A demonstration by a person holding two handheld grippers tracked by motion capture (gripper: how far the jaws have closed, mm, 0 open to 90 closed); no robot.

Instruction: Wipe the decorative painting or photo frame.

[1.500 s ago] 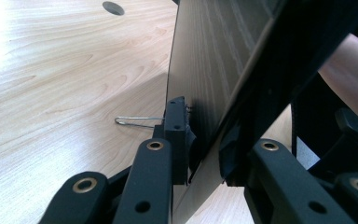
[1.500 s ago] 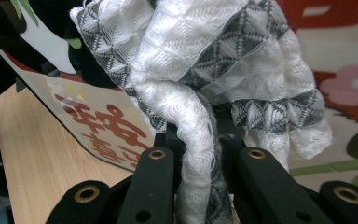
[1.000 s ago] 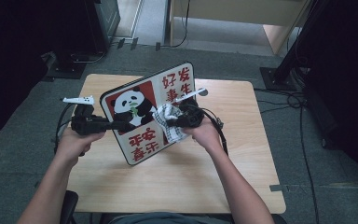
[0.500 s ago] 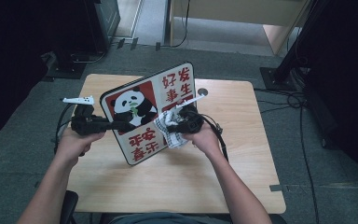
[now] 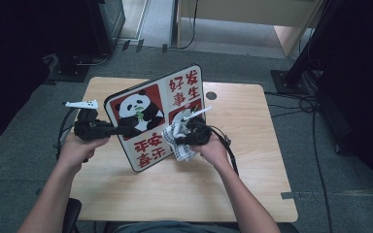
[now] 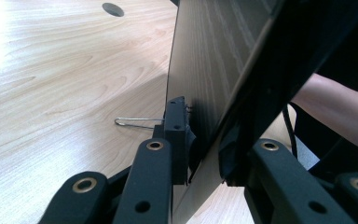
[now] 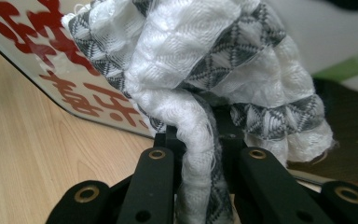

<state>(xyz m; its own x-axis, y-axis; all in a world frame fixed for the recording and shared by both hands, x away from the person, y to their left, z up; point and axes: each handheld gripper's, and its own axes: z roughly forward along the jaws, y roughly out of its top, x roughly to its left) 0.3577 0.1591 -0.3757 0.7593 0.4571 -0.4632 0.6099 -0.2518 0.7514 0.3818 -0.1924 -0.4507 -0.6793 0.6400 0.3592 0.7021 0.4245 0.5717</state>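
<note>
A: How far along does this wiping job look?

B: Mid-way, I'd judge. The table [image 5: 252, 160] carries one panda sign board [image 5: 155, 116], propped up on its lower edge near the middle and tilted. The cloth [image 5: 177, 141] is pressed against the board's printed face, low on its right half, beside the red characters. No dirt or streaks are clear enough to say which part is already clean, so how much is left I can't tell.

A: Who is holding what?

B: The left tongs [image 5: 126, 130] are clamped on the board's left edge; in the left gripper view you see the two black jaws pinching the thin panel [image 6: 205, 93], one on its plain back, one on its front. That keeps it standing. The right tongs [image 5: 187, 138] are closed on the cloth: in the right gripper view the white and grey fabric [image 7: 205, 79] bunches up out of the jaws and rests on the board's face [image 7: 74, 79].

A: So what remains?

B: Likely passes over the rest of the face, the panda picture and the upper characters, then laying the board down and letting go of the cloth. That's my reading, not something shown.

A: And the count, biggest first?

B: One table, one board, two forearms, two tongs, one cloth. There's also one round cable hole [image 5: 211, 95] in the tabletop, and one thin wire loop [image 6: 137, 122] lying on the wood behind the board.
</note>
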